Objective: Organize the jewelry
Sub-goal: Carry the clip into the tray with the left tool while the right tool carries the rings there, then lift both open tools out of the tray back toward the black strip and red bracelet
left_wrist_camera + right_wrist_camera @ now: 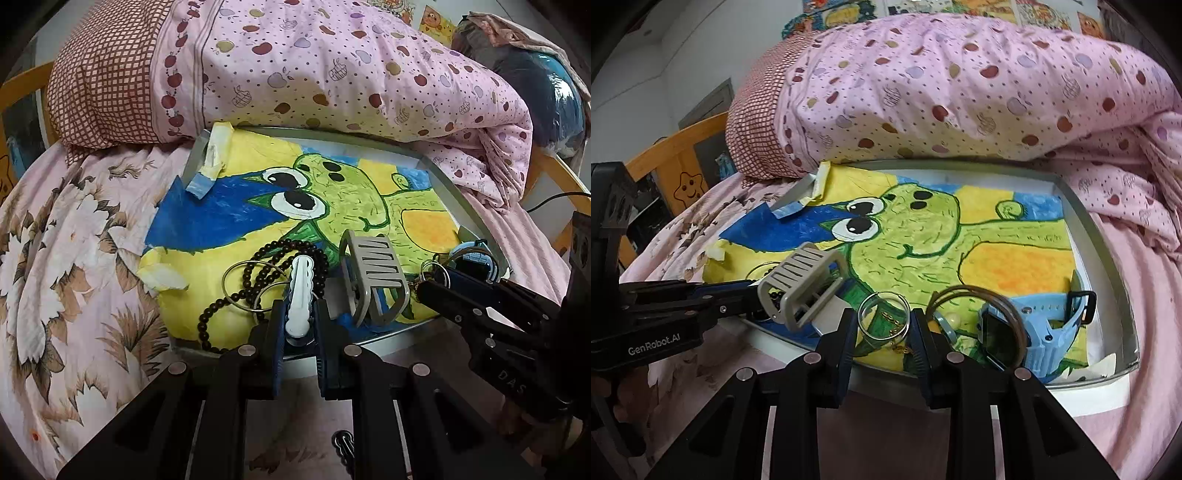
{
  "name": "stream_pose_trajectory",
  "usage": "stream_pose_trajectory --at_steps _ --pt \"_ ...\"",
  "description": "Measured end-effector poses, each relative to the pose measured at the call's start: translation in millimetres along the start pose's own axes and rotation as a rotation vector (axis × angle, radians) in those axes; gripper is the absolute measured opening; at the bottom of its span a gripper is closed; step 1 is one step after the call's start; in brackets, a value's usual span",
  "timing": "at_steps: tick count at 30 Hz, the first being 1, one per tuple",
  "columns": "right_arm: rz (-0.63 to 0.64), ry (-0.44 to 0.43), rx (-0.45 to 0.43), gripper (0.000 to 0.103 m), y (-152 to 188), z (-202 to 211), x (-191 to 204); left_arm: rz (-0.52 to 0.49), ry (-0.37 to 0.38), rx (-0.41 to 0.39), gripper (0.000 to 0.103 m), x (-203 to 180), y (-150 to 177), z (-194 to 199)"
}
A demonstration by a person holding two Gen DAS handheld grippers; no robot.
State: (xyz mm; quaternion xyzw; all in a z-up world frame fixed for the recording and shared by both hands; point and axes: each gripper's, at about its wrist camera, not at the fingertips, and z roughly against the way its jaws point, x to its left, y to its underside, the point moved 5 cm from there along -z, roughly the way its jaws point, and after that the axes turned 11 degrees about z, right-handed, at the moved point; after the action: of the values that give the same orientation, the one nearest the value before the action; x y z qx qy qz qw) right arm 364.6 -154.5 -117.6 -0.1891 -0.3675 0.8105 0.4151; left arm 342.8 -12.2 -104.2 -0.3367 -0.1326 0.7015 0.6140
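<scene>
A metal tray point(448, 192) lined with a frog drawing lies on the bed. My left gripper point(300, 325) is shut on a white wavy hair clip point(301, 291) at the tray's near edge, over a dark bead necklace point(258, 273) and thin silver hoops point(240, 284). A grey claw clip point(376, 277) stands just to its right and shows in the right wrist view point(801, 284). My right gripper point(884, 332) is shut on a clear bangle point(884, 317) above a gold chain point(899, 345). A blue watch point(1030, 328) and a brown bangle point(997, 306) lie to its right.
A pink apple-print quilt point(332, 66) and a checked pillow point(103, 88) press on the tray's far rim. Floral bedsheet point(66, 251) surrounds the tray. A wooden bed rail point(676, 158) runs on the left. Torn paper point(216, 162) curls at the tray's far left corner.
</scene>
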Motion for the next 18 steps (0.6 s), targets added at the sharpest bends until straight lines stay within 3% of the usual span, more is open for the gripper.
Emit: stream_pose_trajectory --at_steps 6,8,10,12,16,18 --pt "-0.011 0.026 0.017 0.029 1 4 -2 0.035 0.019 0.019 0.012 3 -3 -3" --pt "-0.01 0.031 0.02 0.039 1 8 -2 0.054 0.023 0.025 0.014 6 -3 -1" --pt "-0.01 0.033 0.016 0.045 1 13 -1 0.07 0.026 0.02 0.028 8 -4 2" --pt "0.001 0.047 0.006 0.045 0 22 1 0.096 0.04 -0.01 0.05 10 -5 12" --pt "0.015 0.074 -0.029 0.046 -3 42 5 0.119 0.057 -0.065 0.051 11 -11 32" --pt "0.022 0.091 -0.056 0.052 -7 56 7 0.123 0.064 -0.085 0.056 12 -14 43"
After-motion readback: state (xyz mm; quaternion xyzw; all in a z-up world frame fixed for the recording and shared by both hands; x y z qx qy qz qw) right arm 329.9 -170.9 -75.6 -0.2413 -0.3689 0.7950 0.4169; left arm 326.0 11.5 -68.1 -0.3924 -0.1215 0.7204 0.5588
